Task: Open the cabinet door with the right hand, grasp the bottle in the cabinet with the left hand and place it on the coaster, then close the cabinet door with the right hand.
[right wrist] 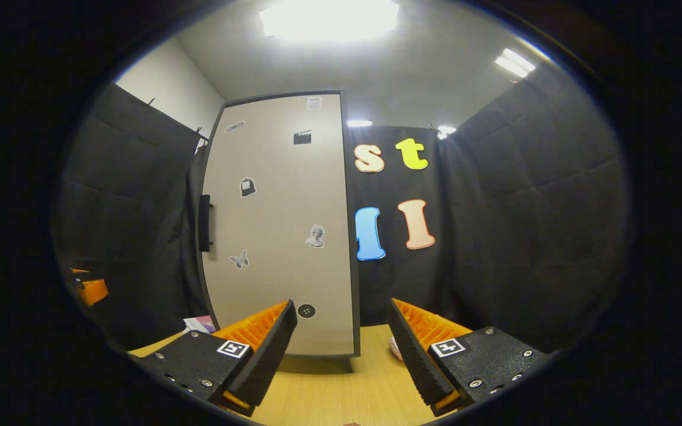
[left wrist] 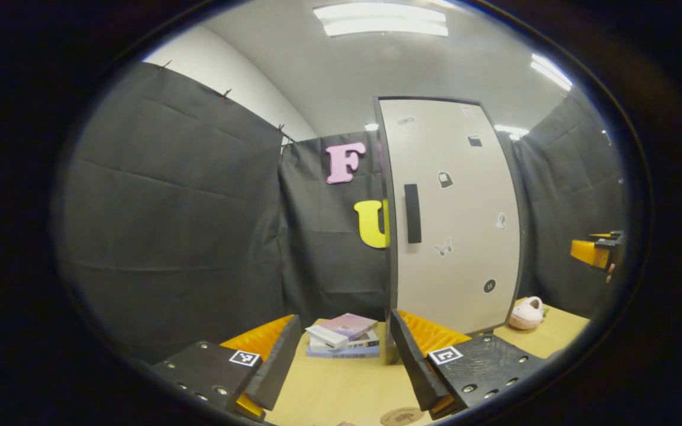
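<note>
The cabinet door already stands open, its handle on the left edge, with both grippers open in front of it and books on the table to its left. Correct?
Not quite: the cabinet door is shut, flat in its frame, as the right gripper view shows. The rest holds: handle on its left edge, left gripper and right gripper open, books on the table to its left.
</note>
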The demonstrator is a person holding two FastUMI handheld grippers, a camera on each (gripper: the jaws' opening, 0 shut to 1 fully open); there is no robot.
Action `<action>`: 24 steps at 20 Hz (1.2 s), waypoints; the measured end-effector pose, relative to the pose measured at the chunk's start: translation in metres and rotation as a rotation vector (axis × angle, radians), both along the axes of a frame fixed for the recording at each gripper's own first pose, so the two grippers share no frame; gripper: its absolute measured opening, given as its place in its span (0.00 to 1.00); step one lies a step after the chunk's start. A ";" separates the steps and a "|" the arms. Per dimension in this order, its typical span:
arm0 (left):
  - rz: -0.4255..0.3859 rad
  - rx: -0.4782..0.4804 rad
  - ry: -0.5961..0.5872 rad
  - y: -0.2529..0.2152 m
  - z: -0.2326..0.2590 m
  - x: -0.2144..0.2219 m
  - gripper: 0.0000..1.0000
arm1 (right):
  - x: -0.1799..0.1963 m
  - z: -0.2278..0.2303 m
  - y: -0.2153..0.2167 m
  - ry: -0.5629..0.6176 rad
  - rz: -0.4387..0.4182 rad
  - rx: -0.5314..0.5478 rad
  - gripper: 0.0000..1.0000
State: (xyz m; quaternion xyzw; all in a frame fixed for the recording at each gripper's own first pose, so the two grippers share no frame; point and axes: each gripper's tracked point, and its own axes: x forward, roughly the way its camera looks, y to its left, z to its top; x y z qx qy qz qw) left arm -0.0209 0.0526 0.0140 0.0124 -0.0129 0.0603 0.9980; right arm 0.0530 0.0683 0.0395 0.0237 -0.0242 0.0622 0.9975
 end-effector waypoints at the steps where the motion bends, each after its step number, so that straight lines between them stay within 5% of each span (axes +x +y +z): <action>1: 0.010 0.001 -0.001 0.005 0.001 -0.004 0.87 | 0.004 0.005 0.006 -0.003 0.011 0.002 0.95; 24: 0.266 0.007 0.026 0.144 -0.016 -0.083 0.87 | 0.096 0.078 0.215 -0.071 0.273 0.044 0.95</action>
